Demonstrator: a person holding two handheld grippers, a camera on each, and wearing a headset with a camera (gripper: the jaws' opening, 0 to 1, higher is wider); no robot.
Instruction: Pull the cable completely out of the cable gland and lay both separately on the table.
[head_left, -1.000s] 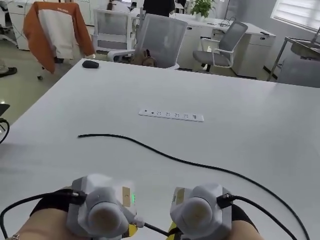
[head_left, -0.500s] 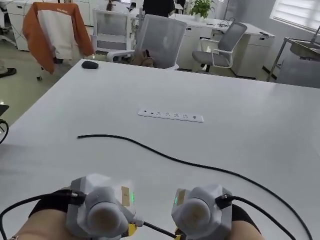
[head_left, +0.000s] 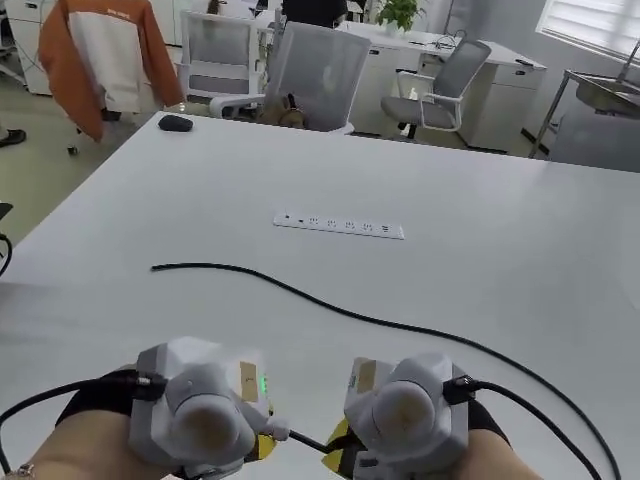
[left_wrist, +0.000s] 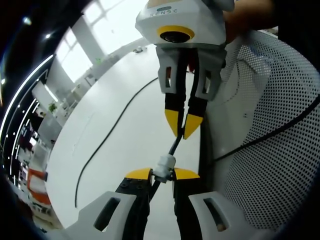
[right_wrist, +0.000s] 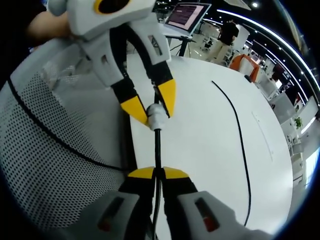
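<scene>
A small white cable gland (left_wrist: 164, 167) sits between the yellow tips of my left gripper (left_wrist: 161, 174), which is shut on it. A black cable (right_wrist: 157, 145) comes out of the gland (right_wrist: 156, 116) and runs into my right gripper (right_wrist: 157, 173), which is shut on the cable a short way from the gland. In the head view the left gripper (head_left: 263, 446) and the right gripper (head_left: 337, 452) face each other at the table's near edge, and a short stretch of cable (head_left: 303, 439) bridges them. The rest of the cable (head_left: 330, 310) trails in a long curve across the white table (head_left: 480, 250).
A white power strip (head_left: 340, 226) lies flat at mid-table and a dark mouse (head_left: 176, 123) sits near the far left corner. Beyond the far edge stand grey office chairs (head_left: 318, 78), one draped with an orange jacket (head_left: 100, 55). A white mesh surface (left_wrist: 270, 125) lies close behind the grippers.
</scene>
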